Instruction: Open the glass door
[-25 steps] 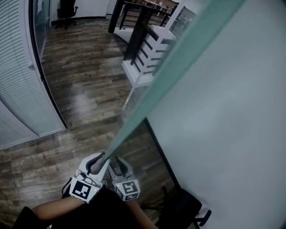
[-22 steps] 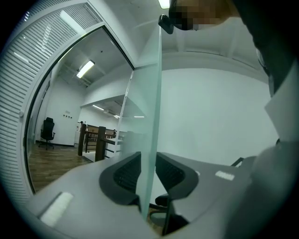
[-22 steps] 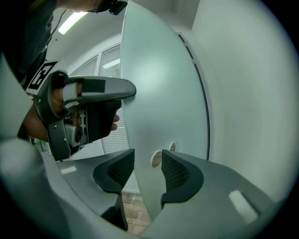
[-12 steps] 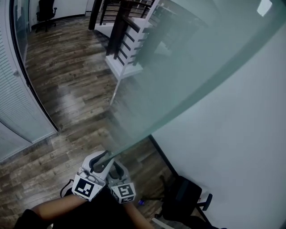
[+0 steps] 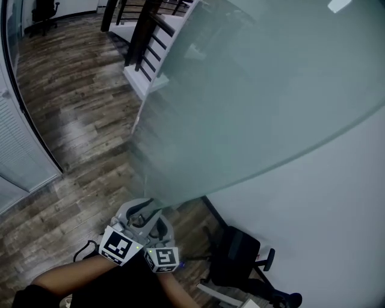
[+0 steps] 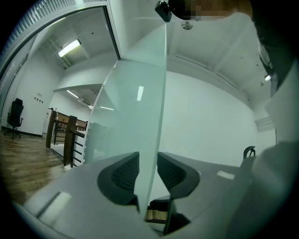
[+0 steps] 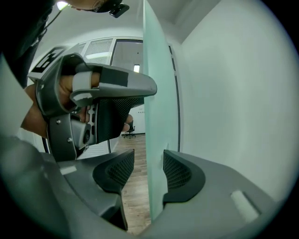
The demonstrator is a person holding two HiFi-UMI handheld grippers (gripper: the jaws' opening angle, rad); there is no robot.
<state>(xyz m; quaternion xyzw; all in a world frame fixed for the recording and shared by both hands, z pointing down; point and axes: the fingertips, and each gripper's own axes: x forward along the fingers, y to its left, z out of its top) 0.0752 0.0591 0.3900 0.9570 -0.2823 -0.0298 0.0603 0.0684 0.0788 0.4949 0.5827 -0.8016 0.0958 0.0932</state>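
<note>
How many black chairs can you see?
2. The far chair stands at the head view's top left; the near chair sits by the white wall, bottom right. The glass door may hide more.

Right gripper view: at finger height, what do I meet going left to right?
One finger → wooden floor → glass door → other finger → white wall.

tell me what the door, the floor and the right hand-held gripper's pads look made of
Door: frosted glass, pale green tint; the stairs behind show only as a haze.
Floor: brown wood-grain planks, semi-gloss with a light sheen; real wood or laminate, cannot tell.
Pads of the right hand-held gripper: dark, matte, ribbed; probably rubber or soft plastic.
</note>
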